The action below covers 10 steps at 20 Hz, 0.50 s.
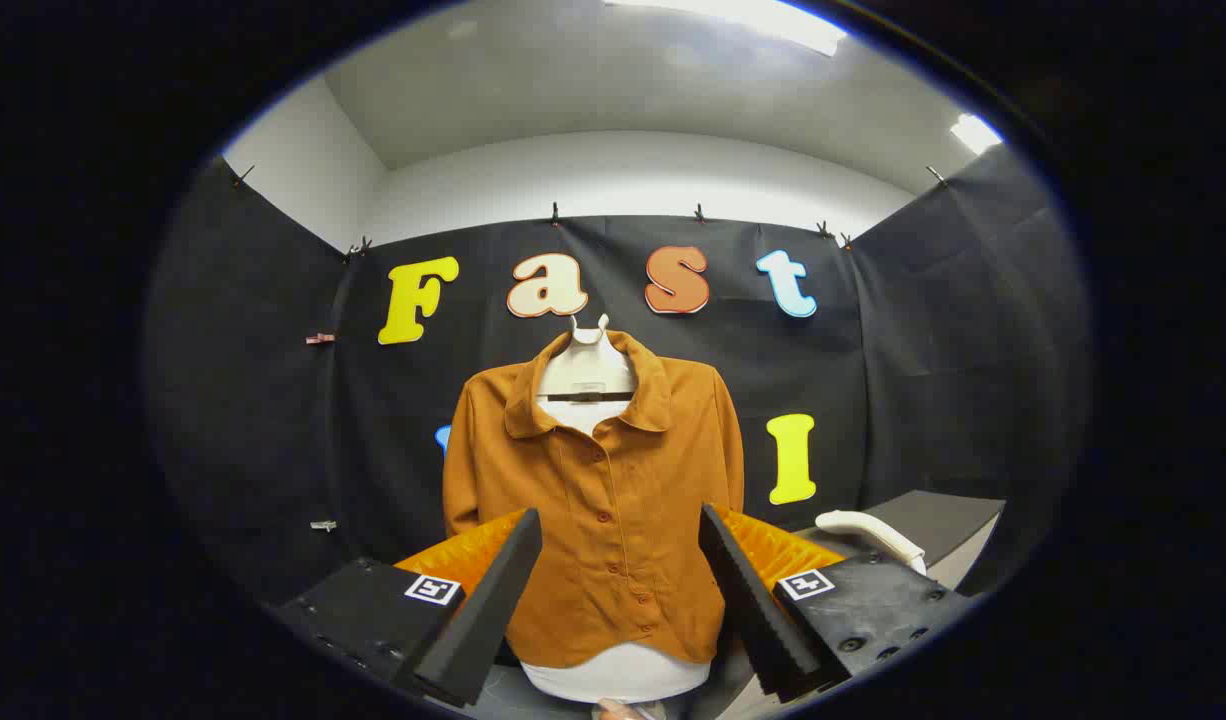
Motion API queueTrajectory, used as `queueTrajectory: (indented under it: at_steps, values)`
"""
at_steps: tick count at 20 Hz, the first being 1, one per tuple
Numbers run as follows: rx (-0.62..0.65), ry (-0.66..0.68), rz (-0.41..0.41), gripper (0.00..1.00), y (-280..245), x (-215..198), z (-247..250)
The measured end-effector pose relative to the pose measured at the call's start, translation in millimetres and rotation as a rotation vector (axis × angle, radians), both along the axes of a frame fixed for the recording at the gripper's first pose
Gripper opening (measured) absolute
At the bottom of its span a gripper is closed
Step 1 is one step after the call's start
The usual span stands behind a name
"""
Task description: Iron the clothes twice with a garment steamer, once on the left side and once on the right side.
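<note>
A rust-orange button-up shirt (603, 500) hangs on a white mannequin torso (585, 372) straight ahead of me, its front facing me. My gripper (623, 600) is open, its two fingers spread wide on either side of the shirt's lower front and holding nothing. The shirt stands beyond the fingers, apart from them. A white garment steamer handle (868, 533) lies to the right, on a dark platform beyond the right finger.
A dark grey platform (938, 520) stands to the right of the mannequin. Black cloth walls close in the booth behind and on both sides. The white base of the mannequin (618, 672) shows below the shirt hem.
</note>
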<state>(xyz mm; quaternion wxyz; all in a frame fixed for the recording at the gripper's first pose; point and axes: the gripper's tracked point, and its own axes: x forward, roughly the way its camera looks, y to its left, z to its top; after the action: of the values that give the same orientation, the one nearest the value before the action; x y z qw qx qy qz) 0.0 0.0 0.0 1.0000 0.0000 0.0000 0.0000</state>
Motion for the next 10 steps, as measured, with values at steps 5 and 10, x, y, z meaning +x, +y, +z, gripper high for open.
queueTrajectory:
  at_steps: [5,10]
  values:
    - [0.004,-0.003,-0.001,0.99,-1.6,-5.2,4.1]
    - [0.006,-0.003,-0.004,0.99,-1.1,-8.3,5.9]
